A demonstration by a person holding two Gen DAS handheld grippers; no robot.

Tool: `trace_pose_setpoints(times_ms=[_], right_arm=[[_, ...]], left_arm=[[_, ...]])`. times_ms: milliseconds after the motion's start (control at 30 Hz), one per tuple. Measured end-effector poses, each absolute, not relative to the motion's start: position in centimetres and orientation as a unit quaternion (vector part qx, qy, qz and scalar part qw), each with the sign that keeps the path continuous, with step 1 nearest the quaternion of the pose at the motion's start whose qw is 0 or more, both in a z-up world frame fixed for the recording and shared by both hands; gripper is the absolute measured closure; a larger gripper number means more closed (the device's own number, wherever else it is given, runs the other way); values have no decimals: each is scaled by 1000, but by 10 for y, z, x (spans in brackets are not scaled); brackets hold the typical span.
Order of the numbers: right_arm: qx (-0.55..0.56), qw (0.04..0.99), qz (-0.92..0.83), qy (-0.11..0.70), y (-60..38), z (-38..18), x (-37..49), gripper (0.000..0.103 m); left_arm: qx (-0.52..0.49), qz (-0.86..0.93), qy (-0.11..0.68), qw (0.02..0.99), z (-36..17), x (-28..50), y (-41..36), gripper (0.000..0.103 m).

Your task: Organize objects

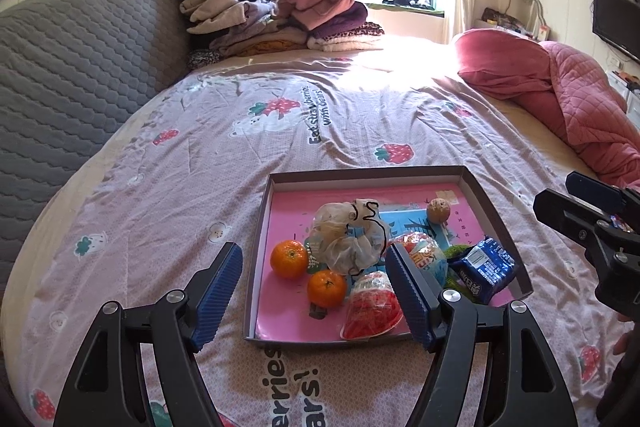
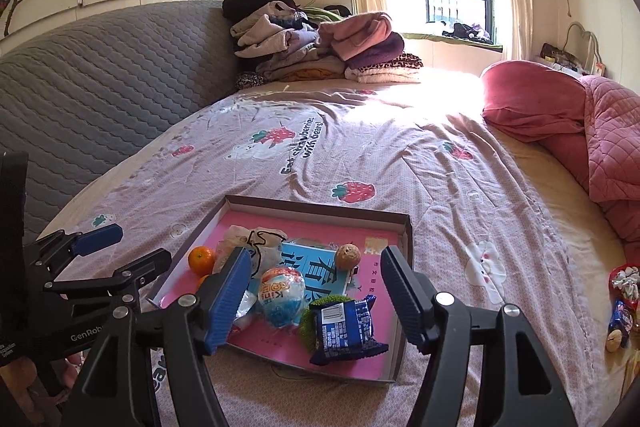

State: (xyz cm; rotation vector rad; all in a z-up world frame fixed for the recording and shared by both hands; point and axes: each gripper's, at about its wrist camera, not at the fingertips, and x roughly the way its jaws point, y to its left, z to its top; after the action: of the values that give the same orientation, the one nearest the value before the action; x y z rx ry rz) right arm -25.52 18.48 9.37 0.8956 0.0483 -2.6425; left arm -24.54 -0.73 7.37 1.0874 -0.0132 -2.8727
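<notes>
A shallow box lid with a pink lining (image 1: 280,219) (image 2: 406,227) lies on the bed. It holds two oranges (image 1: 289,259) (image 2: 202,259), a white scrunchie (image 1: 352,239), a walnut (image 1: 438,211) (image 2: 347,255), a red snack pack (image 1: 372,307), a blue-white egg pack (image 2: 282,293) and a blue biscuit pack (image 1: 486,273) (image 2: 344,331). My left gripper (image 1: 314,291) is open and empty just before the lid. My right gripper (image 2: 316,291) is open and empty above the lid's near edge.
The bed has a strawberry-print sheet (image 1: 320,123). Folded clothes (image 1: 280,15) are piled at the headboard. A pink quilt (image 1: 560,91) lies at the right. More small items (image 2: 622,295) lie on the bed's right edge.
</notes>
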Motion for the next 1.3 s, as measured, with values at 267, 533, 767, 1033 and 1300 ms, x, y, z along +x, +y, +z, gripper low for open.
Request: trace_pose_setpoints(times_ms=[267,533,767,1033,1300], right_arm=[[300,180,-936,15,186,104,-228,36],[292,180,-939,19,181,107,-205,36],[293,175,-940,24,185,99,-191,36],[285,171,-943,18,197,88,-169,36],[304,154,-940,12,210,63,-155,36]], left_arm=[[340,-940,-6,37,84,-219,-6,28],[345,-938,-8,37,82,-204,-7,28],[342,-939,-5,32,83,-191,-9,28],[343,-939,-1,32,76,-172,-8,28],[355,-935,8,22,58,-153,-6,28]])
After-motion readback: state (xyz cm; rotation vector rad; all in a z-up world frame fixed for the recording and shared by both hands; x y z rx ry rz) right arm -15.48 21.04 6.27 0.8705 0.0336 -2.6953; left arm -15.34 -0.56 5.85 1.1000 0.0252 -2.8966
